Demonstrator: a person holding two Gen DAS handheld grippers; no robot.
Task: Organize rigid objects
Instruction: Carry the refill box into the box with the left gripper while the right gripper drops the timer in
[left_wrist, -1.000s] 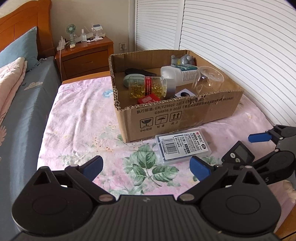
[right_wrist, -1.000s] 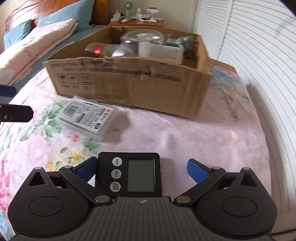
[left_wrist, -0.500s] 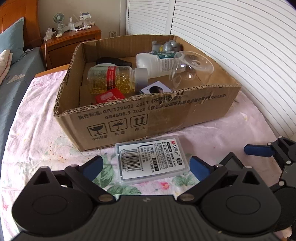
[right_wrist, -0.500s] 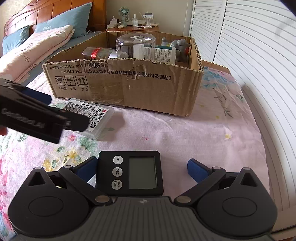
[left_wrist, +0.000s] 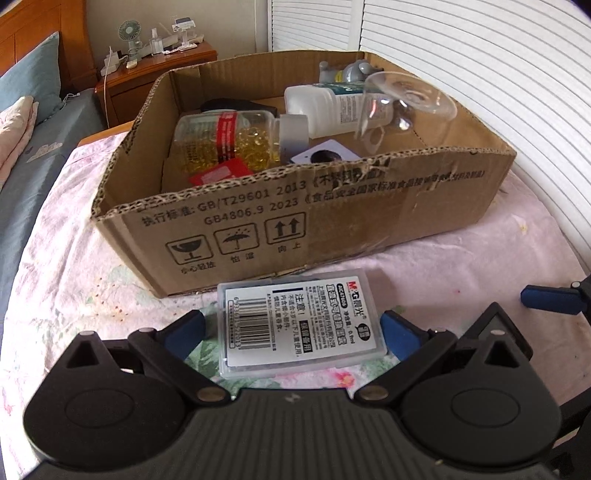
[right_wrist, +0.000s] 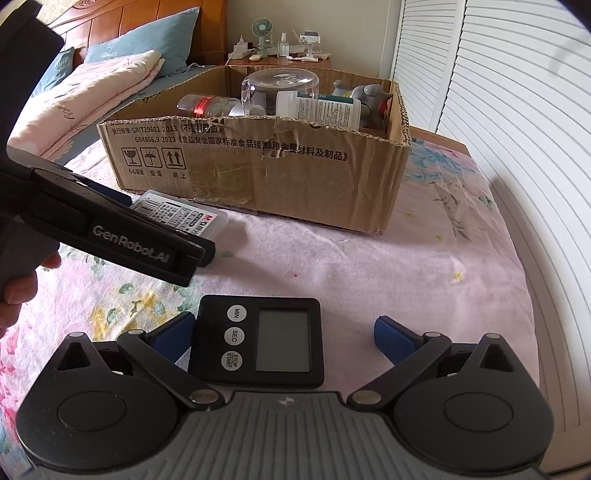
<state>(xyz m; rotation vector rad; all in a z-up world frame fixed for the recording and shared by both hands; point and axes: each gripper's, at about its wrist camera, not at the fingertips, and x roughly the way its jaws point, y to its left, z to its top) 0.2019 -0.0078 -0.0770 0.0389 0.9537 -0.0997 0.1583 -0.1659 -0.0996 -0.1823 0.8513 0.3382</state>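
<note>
Plastic case (left_wrist: 301, 325) lies on the bed (left_wrist: 74, 258), betw. the left claw (left_wrist: 291, 332) fingers, w/ gaps both sides. Cardboard box (left_wrist: 295, 229) sits just beyond the case. In the box: capsule jar (left_wrist: 229, 140) to the left, white bottle (left_wrist: 325, 107) & glass cup (left_wrist: 402, 107) to the right, figurine (left_wrist: 351, 72) at the far side. Timer (right_wrist: 258, 345) lies betw. the right claw (right_wrist: 284, 336) fingers, nearer its left one. Nightstand (left_wrist: 155, 74) stands behind the box.

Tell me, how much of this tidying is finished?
Mostly done: bottles, a clear cup and a grey toy already lie in the cardboard box. Two things remain on the bed: the clear plastic case between the open left gripper, and the black timer between the open right gripper.
</note>
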